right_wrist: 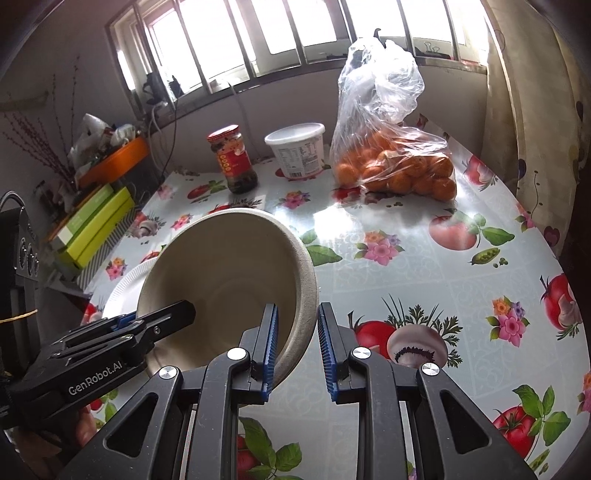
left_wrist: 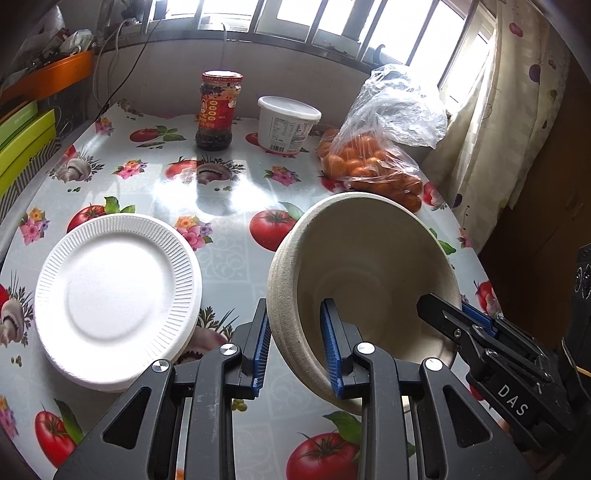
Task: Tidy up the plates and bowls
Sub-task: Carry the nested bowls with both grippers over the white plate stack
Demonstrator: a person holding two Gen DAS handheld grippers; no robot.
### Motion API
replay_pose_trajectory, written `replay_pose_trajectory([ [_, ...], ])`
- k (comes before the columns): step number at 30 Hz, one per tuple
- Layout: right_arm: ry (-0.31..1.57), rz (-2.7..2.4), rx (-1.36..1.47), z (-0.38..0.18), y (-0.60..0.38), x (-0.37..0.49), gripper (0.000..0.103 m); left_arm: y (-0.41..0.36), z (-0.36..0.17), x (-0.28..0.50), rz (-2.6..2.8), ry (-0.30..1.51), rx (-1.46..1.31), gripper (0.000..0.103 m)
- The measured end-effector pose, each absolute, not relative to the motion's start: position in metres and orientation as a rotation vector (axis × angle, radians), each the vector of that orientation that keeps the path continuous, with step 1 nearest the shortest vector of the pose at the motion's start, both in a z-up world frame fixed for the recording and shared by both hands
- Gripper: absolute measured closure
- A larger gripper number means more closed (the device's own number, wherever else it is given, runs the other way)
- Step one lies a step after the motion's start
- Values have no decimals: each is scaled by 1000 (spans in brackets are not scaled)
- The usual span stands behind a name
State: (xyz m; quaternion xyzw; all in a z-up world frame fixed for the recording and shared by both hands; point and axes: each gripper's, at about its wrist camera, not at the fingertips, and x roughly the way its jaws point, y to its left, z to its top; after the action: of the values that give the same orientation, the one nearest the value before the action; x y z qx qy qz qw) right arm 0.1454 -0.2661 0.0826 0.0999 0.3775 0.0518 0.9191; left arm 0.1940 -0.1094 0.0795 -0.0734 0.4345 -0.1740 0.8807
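Sunlit from a barred window (left_wrist: pixel 332 18) behind it, the bench (left_wrist: pixel 229 206) wears a glossy cloth printed with tomatoes, mushrooms and flowers.

Nearest, two grippers meet on one bowl (left_wrist: pixel 365 266), beige and empty, tipped up with its mouth toward the cameras and lifted off the cloth. The left gripper (left_wrist: pixel 297 347) has its jaws closed on the bowl's left wall, one blue pad outside and one inside. The right gripper (right_wrist: pixel 297 347) grips the opposite wall the same way, its jaws clamped across the rim. Each gripper also shows in the other's view, reaching into the bowl from the side.

Left of the bowl lies a stack of white foam plates (left_wrist: pixel 118 295) with ribbed rims; the top one is empty, and how many lie under it I cannot tell. In the right wrist view only an edge of the stack peeks from behind the bowl.

Farther back stand three things in a row. One jar (left_wrist: pixel 218 110), red lid and red label, holds something dark. One white tub (left_wrist: pixel 286 123) beside it is lidded, so its contents are hidden. One clear plastic bag (left_wrist: pixel 384 147) to the right holds many small oranges, too heaped to count, its neck loose.

Beyond the bench's left edge sit green boxes (left_wrist: pixel 26 140) and an orange tray (left_wrist: pixel 55 74) of clutter. A patterned curtain (left_wrist: pixel 517 110) hangs at right.
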Motion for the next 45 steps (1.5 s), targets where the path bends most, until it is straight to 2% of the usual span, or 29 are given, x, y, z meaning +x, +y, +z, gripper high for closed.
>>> replay_pose_trajectory([
  [45,809,318,98,85,-138,193,82,16,87,195,-151,858,-234,75],
])
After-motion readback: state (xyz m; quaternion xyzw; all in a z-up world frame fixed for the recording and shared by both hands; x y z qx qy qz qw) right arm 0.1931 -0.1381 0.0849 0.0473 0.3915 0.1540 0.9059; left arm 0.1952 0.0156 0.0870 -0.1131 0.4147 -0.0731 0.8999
